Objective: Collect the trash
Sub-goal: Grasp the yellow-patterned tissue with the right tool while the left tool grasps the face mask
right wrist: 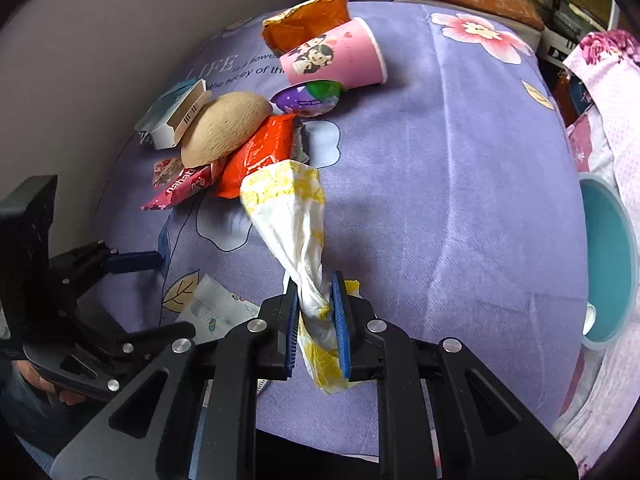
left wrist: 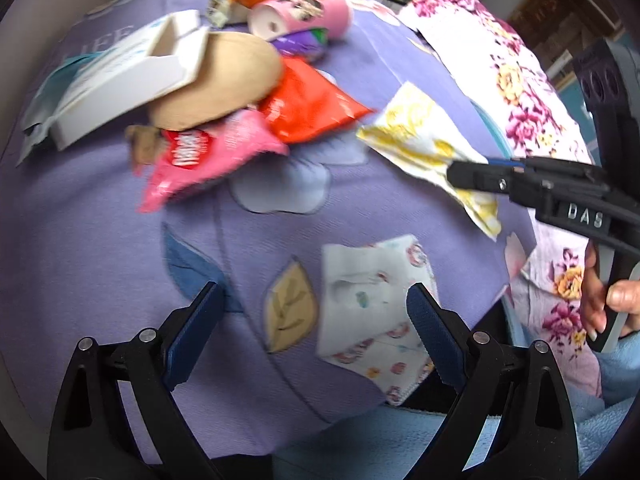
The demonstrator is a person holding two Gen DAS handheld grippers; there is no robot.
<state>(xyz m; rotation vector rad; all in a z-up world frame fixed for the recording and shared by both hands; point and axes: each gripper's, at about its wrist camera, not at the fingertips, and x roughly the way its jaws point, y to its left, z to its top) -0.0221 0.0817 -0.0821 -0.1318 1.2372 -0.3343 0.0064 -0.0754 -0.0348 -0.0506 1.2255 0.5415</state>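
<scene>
Currently my right gripper (right wrist: 316, 320) is clenched on the yellow-white wrapper (right wrist: 288, 204), near the purple bedspread's (right wrist: 460, 200) front edge; light, limp, crinkly, best pinched at its gathered end; left gripper (left wrist: 316, 332) released

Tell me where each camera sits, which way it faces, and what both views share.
Left wrist: on the left tool, angled down at the purple cloth; its open fingers straddle a white printed wrapper; a hand holds the right tool.
Right wrist: on the right tool, angled down, shut on the yellow-white wrapper; the left tool shows beside it.
Shared: that wrapper, pink cup, red packet.
</scene>
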